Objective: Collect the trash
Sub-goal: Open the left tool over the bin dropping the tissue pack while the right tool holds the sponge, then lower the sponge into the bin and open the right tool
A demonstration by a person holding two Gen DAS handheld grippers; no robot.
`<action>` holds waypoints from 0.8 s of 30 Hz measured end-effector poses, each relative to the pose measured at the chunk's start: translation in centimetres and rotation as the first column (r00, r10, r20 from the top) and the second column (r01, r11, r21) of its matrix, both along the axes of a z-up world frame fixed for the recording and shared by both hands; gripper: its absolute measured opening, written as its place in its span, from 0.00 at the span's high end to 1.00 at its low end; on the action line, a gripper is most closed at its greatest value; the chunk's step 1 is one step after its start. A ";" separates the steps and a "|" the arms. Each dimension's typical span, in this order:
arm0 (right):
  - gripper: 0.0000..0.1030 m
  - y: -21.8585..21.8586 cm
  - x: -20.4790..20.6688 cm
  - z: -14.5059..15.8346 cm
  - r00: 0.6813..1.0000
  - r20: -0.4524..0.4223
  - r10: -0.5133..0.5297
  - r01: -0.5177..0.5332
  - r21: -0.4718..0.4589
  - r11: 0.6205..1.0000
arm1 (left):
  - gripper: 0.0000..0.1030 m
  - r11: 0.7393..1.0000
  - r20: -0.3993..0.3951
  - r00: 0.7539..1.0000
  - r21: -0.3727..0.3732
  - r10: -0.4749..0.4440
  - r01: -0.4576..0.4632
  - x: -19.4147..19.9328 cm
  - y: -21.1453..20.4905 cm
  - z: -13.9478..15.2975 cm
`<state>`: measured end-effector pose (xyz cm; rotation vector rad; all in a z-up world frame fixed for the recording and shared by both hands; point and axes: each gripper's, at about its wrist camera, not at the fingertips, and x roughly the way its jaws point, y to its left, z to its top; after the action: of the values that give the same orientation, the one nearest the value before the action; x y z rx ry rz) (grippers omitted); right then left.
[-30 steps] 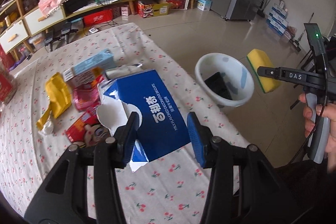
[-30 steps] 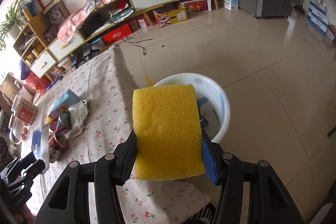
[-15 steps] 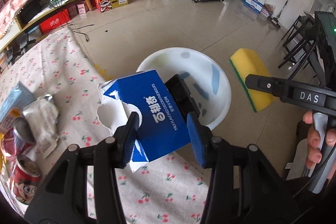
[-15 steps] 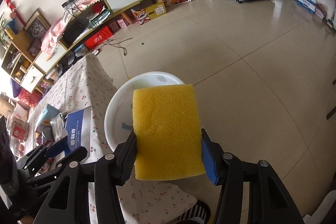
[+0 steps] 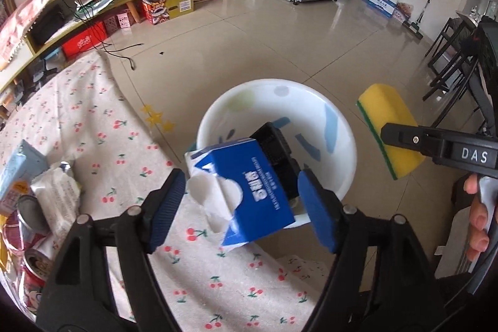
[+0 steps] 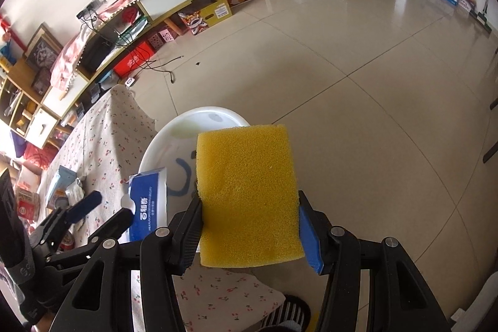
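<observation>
Tiled floor runs beside the cherry-print tabletop [image 5: 93,126], and a white basin [image 5: 339,126] sits on it just off the tabletop's edge. My left gripper [image 5: 242,204] has just spread its jaws, so the blue carton [image 5: 249,182] hangs loose between them over the basin's near rim; I judge it released. My right gripper [image 6: 249,238] has its jaws clamped on the yellow sponge [image 6: 247,195], next to go in. Cans and wrappers [image 5: 56,192] wait on the tabletop.

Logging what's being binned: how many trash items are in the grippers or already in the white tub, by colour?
Blue: 1, carton between the left gripper's just-opened jaws
Yellow: 1, sponge in the right gripper
Black: 1, tray in the tub
Total: 3
</observation>
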<state>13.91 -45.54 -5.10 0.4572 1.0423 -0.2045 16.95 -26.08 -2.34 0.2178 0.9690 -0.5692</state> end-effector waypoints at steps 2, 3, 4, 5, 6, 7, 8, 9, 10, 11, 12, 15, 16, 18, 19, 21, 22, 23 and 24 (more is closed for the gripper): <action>0.45 0.3 0.3 -0.1 1.000 -0.004 0.008 -0.008 -0.003 1.000 | 0.26 1.000 -0.003 1.000 0.000 0.011 -0.011 -0.1 0.8 0.3; 0.45 0.5 0.4 -0.1 1.000 -0.006 0.012 -0.012 -0.004 1.000 | 0.24 1.000 -0.005 1.000 -0.002 0.020 -0.020 -0.1 1.2 0.4; 0.45 0.7 0.6 -0.1 1.000 -0.009 0.016 -0.017 -0.006 1.000 | 0.24 1.000 -0.009 1.000 -0.006 0.028 -0.029 -0.2 1.7 0.5; 0.45 0.9 0.8 -0.2 1.000 -0.012 0.020 -0.020 -0.008 1.000 | 0.24 0.999 -0.014 0.999 -0.012 0.036 -0.037 -0.1 2.2 0.7; 0.45 1.2 1.1 -0.2 1.000 -0.015 0.024 -0.024 -0.010 1.000 | 0.24 0.999 -0.019 0.999 -0.021 0.044 -0.044 -0.1 2.8 0.8; 0.45 1.4 1.3 -0.3 0.999 -0.017 0.028 -0.028 -0.012 1.000 | 0.23 0.998 -0.022 0.998 -0.029 0.051 -0.051 -0.1 3.3 1.0; 0.45 1.6 1.5 -0.3 0.999 -0.019 0.030 -0.030 -0.013 0.999 | 0.23 0.998 -0.024 0.998 -0.035 0.055 -0.056 0.0 3.7 1.1; 0.45 1.8 1.8 -0.3 0.999 -0.022 0.032 -0.032 -0.014 0.999 | 0.23 0.997 -0.025 0.998 -0.037 0.059 -0.060 0.0 4.0 1.3; 0.45 2.0 2.0 -0.3 0.999 -0.025 0.032 -0.033 -0.014 0.999 | 0.23 0.997 -0.025 0.998 -0.038 0.063 -0.064 -0.1 4.5 1.4; 0.45 2.1 2.2 -0.4 0.999 -0.027 0.033 -0.033 -0.013 0.999 | 0.23 0.997 -0.025 0.998 -0.041 0.065 -0.066 -0.1 4.8 1.5; 0.45 2.2 2.4 -0.5 0.999 -0.030 0.034 -0.034 -0.011 0.999 | 0.23 0.997 -0.024 0.997 -0.043 0.068 -0.069 -0.2 5.2 1.6; 0.45 2.6 3.0 -0.8 0.998 -0.043 0.035 -0.035 -0.006 0.999 | 0.22 0.995 -0.030 0.996 -0.046 0.082 -0.084 -0.4 6.7 1.6; 0.44 2.8 3.2 -0.9 0.998 -0.048 0.036 -0.036 -0.006 0.999 | 0.21 0.995 -0.030 0.996 -0.046 0.087 -0.088 -0.4 7.1 1.7; 0.43 3.1 3.6 -1.1 0.998 -0.055 0.037 -0.038 -0.007 0.999 | 0.20 0.995 -0.027 0.995 -0.041 0.093 -0.094 -0.8 8.1 1.7; 0.43 3.2 3.7 -1.2 0.998 -0.056 0.037 -0.037 -0.007 0.999 | 0.19 0.995 -0.025 0.995 -0.037 0.096 -0.097 -1.0 8.6 1.6; 0.40 3.3 4.0 -1.3 0.998 -0.050 0.034 -0.034 0.002 0.999 | 0.16 0.994 -0.022 0.994 -0.027 0.107 -0.108 -1.4 9.4 1.5; 0.33 3.4 4.2 -1.4 0.998 -0.052 0.034 -0.033 0.007 0.999 | 0.16 0.993 -0.021 0.993 -0.021 0.114 -0.114 -1.5 9.8 1.5; 0.26 3.5 4.3 -1.4 0.998 -0.053 0.031 -0.030 0.008 1.000 | 0.15 0.993 -0.021 0.993 -0.016 0.119 -0.120 -1.7 10.2 1.4; 0.25 3.6 4.3 -1.3 0.998 -0.053 0.027 -0.027 0.004 1.000 | 0.15 0.992 -0.021 0.992 -0.014 0.125 -0.125 -1.8 10.6 1.5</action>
<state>18.22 -41.91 -6.45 0.4420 1.0999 -0.1917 15.19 -15.51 -0.88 0.1367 0.9895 -0.4646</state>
